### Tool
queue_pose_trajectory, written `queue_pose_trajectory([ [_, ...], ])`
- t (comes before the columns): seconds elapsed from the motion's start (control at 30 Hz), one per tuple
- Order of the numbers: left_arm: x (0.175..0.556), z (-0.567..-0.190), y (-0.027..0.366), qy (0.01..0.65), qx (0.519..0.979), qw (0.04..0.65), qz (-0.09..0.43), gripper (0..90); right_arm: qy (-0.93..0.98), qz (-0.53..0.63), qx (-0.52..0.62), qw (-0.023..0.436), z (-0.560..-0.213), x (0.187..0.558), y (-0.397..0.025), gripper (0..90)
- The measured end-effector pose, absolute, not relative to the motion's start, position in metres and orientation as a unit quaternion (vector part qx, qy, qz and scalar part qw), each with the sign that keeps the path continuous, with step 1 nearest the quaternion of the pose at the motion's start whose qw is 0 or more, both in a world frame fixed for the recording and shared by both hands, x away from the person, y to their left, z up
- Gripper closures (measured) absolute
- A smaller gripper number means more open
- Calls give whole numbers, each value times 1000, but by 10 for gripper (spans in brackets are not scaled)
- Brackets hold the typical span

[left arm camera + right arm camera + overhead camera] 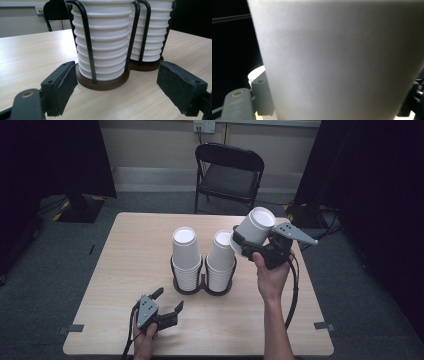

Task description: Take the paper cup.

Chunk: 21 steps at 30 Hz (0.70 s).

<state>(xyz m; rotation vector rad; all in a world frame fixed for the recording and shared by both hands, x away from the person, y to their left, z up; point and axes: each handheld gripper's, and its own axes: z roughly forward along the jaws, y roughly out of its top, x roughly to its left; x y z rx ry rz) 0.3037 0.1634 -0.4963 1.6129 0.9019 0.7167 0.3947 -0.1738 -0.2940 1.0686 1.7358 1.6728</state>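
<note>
Two stacks of upturned white paper cups, the left stack [186,255] and the right stack [221,260], stand in a black wire holder [202,287] with round brown bases at mid-table. My right gripper [248,240] is shut on a single white cup [252,230], held tilted in the air just above and to the right of the right stack. In the right gripper view that cup [337,62] sits between the pads [262,97]. My left gripper [169,299] rests open near the front edge, facing the holder [105,83] and the nearer stack [107,42], with nothing between its jaws.
The wooden table [130,250] has bare surface to the left and right of the holder. A black folding chair [229,172] stands beyond the far edge. Dark curtains hang at both sides. Cables trail from each gripper toward the front edge.
</note>
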Motion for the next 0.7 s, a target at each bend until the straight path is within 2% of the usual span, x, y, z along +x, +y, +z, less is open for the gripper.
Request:
queue_pose_trajectory([
  [0.7,305,-496,164,373,694,547,283,204,612,626,422,235,-319,361,-197,152],
])
